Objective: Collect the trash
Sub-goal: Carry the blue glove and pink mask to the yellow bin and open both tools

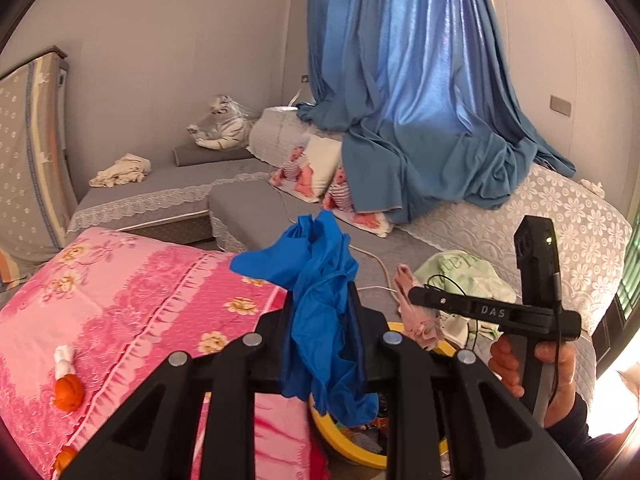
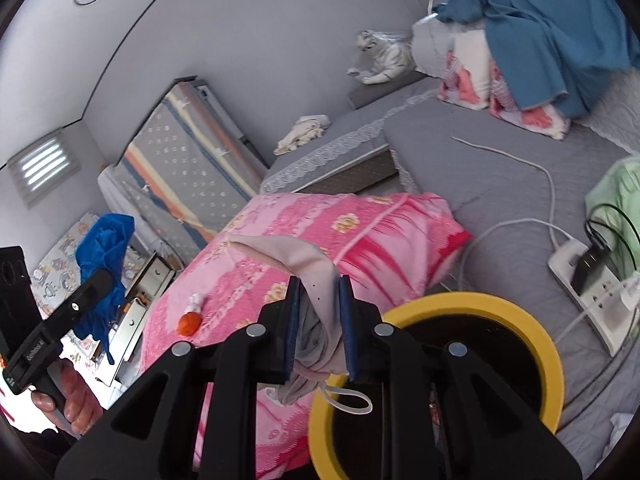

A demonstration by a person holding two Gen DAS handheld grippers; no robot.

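Both grippers are hovering over the yellow bin [image 2: 552,364], the left gripper [image 1: 322,320] pinching a blue glove [image 1: 320,280], the right gripper [image 2: 320,320] clamping a pink face mask [image 2: 316,280], the bin's contents mostly hiding behind the jaws.

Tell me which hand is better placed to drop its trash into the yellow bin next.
Right, probably. The right gripper, shut on the pink face mask, hangs at the yellow bin rim, its ear loop over the opening. The left gripper holds the blue glove nearer the pink quilt.
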